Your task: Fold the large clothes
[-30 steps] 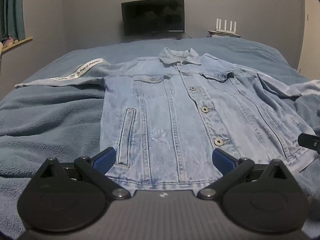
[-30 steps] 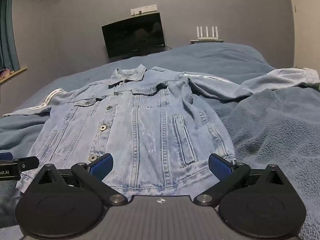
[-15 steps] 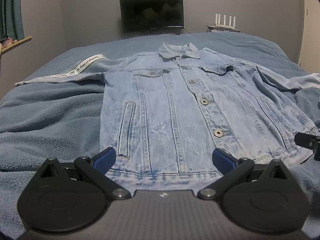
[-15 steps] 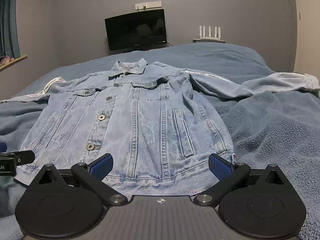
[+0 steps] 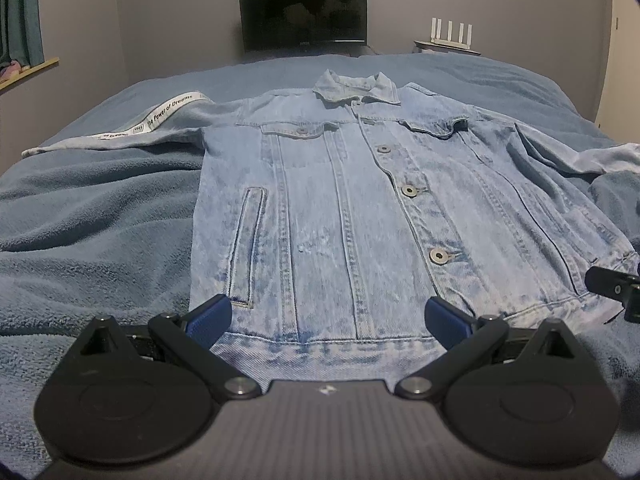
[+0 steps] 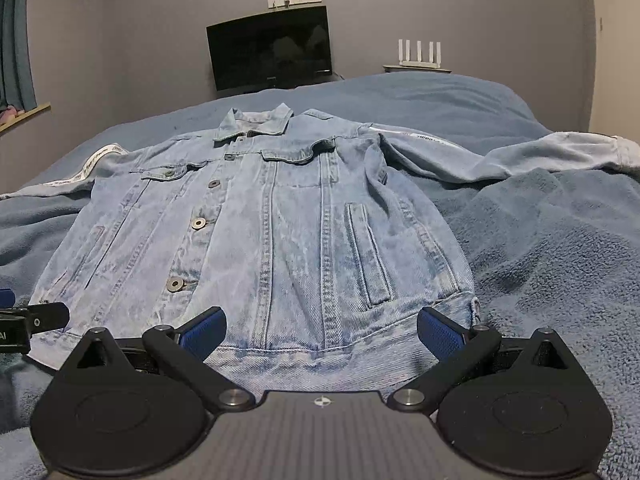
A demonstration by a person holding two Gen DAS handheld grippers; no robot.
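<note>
A light blue denim jacket (image 5: 340,208) lies flat, front up and buttoned, on the bed, collar far and hem near. Its sleeves spread to both sides; the left one carries a white printed strip (image 5: 160,116). My left gripper (image 5: 327,320) is open just above the hem's left half, nothing between its blue pads. My right gripper (image 6: 320,330) is open over the hem's right half of the jacket (image 6: 288,220). Each gripper's black tip shows at the other view's edge: the right one (image 5: 612,288), the left one (image 6: 28,320).
A rumpled blue fleece blanket (image 5: 80,220) covers the bed all around the jacket. Beyond the far edge stand a dark monitor (image 5: 303,12) and a white router (image 5: 450,34) against the grey wall. A curtain and window sill (image 5: 24,68) are at the left.
Both grippers have drawn back and risen slightly from the hem, so more of the hem shows. The jacket has not moved. Both stay open.
</note>
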